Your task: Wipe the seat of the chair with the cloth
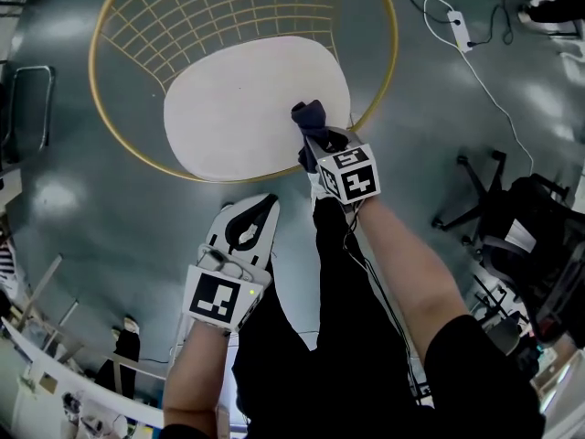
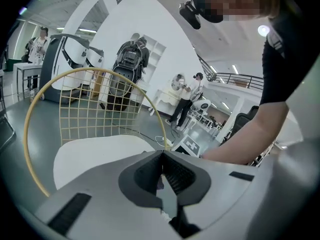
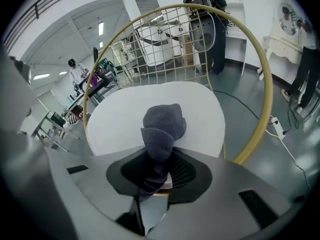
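The chair has a gold wire frame (image 1: 388, 71) and a white oval seat (image 1: 247, 108). My right gripper (image 1: 315, 146) is shut on a dark grey cloth (image 1: 309, 117), which pokes out of the jaws over the seat's front right edge. In the right gripper view the bunched cloth (image 3: 161, 129) stands up from the gripper (image 3: 155, 179), with the seat (image 3: 125, 114) just beyond; I cannot tell if it touches the seat. My left gripper (image 1: 249, 227) hangs over the floor in front of the seat, shut with nothing in it. In its own view the left gripper (image 2: 161, 171) points at the seat (image 2: 95, 154).
A black office chair (image 1: 512, 222) stands on the grey floor at the right. A white power strip with its cable (image 1: 460, 27) lies at the back right. A dark metal frame (image 1: 23, 99) is at the left edge. People stand far off in the room (image 2: 190, 96).
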A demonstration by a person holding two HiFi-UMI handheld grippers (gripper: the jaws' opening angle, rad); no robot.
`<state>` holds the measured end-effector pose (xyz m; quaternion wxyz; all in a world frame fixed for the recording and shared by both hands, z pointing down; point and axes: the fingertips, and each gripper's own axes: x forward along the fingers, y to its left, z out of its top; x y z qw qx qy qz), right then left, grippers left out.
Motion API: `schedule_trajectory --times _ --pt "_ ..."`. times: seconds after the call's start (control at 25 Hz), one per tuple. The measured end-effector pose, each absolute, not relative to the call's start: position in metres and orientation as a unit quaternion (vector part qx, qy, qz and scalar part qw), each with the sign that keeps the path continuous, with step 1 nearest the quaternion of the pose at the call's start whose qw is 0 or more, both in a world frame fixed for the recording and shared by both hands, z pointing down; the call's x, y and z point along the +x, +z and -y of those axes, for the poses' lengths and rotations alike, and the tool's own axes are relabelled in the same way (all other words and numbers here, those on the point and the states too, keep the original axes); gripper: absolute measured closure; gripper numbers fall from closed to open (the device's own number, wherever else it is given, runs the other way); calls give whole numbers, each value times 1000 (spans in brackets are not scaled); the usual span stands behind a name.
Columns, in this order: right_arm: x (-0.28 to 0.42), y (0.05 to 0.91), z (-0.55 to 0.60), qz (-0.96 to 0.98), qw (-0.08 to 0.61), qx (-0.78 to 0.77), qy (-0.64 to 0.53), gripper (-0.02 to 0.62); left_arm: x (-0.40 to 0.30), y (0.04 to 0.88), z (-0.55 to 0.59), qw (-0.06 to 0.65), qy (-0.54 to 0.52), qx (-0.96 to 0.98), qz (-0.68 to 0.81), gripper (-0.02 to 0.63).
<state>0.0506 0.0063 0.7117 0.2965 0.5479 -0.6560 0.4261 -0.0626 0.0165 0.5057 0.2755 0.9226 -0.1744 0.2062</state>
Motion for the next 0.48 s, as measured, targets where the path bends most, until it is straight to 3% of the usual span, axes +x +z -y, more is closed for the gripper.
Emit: schedule_trajectory --times 0.48 --pt "112 699 -27 620 330 580 413 489 -15 493 -26 264 210 929 151 589"
